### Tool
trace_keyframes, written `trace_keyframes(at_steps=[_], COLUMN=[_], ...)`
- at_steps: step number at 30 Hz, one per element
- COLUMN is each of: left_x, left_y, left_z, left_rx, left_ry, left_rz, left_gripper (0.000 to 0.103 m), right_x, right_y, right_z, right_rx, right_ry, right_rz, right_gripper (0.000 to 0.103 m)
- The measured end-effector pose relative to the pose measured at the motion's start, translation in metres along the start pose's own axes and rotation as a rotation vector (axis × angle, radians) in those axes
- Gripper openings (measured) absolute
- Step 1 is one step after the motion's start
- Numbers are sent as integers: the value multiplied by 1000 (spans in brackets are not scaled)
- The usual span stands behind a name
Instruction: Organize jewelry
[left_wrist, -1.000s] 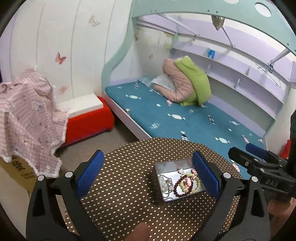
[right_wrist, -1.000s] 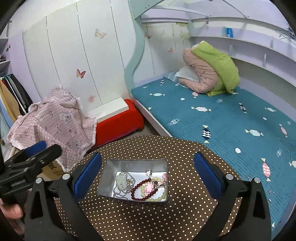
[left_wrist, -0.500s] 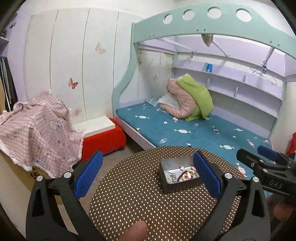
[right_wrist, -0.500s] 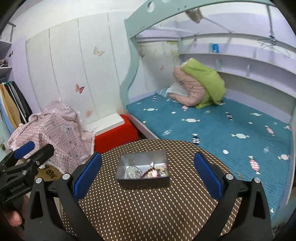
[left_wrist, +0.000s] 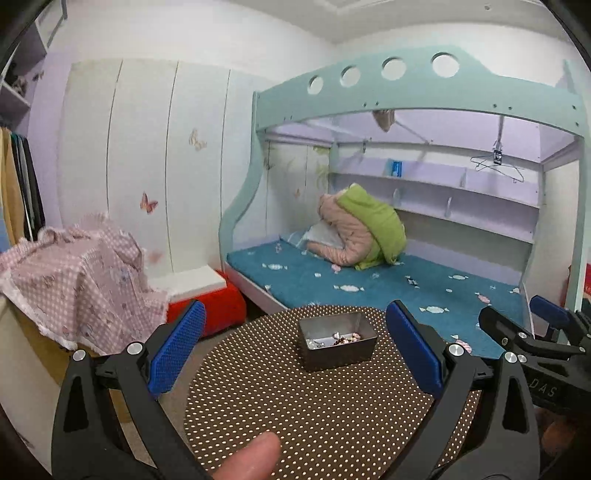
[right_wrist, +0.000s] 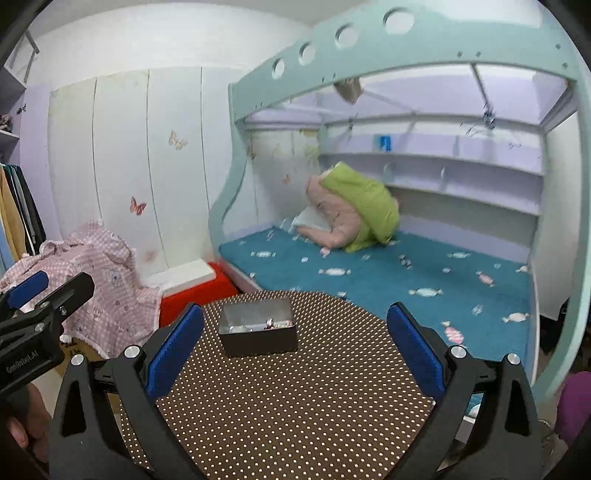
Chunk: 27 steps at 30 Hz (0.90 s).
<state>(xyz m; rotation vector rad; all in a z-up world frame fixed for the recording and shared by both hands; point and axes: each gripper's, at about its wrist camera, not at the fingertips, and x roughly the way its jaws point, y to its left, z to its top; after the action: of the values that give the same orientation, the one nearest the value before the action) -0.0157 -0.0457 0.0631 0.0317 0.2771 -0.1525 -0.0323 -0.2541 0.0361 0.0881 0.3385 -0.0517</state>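
Toward the far edge of the round dotted table (left_wrist: 317, 406), in the left wrist view, sits a small metal tin (left_wrist: 338, 345) holding the jewelry (left_wrist: 338, 338), a tangle of beads and chain only partly seen over the rim. The left gripper (left_wrist: 295, 354) hangs well short of the tin, its blue pads spread wide with nothing between them. The right gripper (left_wrist: 532, 332) shows at the right edge, off the table's side, also holding nothing I can see.

In the right wrist view, the tin (right_wrist: 258, 332) stands near the table's (right_wrist: 295, 387) far left edge, a little left of the line between the pads. The right gripper (right_wrist: 295, 350) is released, jaws wide, well apart from the tin. The left gripper (right_wrist: 40, 295) appears at the left, away from the table.

The pieces likely weigh little and are limp: strung beads will drape and slide, and thin chain may snag on its neighbours. A pinch across a bead strand, lifted slowly, seems safest. The tin itself looks stiff but light, so it may skid if nudged.
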Motion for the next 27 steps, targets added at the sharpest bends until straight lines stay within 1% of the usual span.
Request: trace_keyframes(at_steps=[3,9,14,27], left_x=[-28,-71,-97,-115], left_y=[-3,-2,4,23], left_z=[-1,-5,-8,-18], left_rx=[15,0,-19,-38], left_ry=[-38,-65,-85,-79], left_rz=[16,22,17,29], left_gripper=[98,98,98,98], right_x=[-18,-52,-68,-80], right_y=[0,-1,3,18], right_z=[-6,-18,-21,-28], right_rx=[3,21,15,-16], right_ry=[-23,-59,-85,-90], right_rz=[8,4,8,11], right_gripper=[95,95,95,95])
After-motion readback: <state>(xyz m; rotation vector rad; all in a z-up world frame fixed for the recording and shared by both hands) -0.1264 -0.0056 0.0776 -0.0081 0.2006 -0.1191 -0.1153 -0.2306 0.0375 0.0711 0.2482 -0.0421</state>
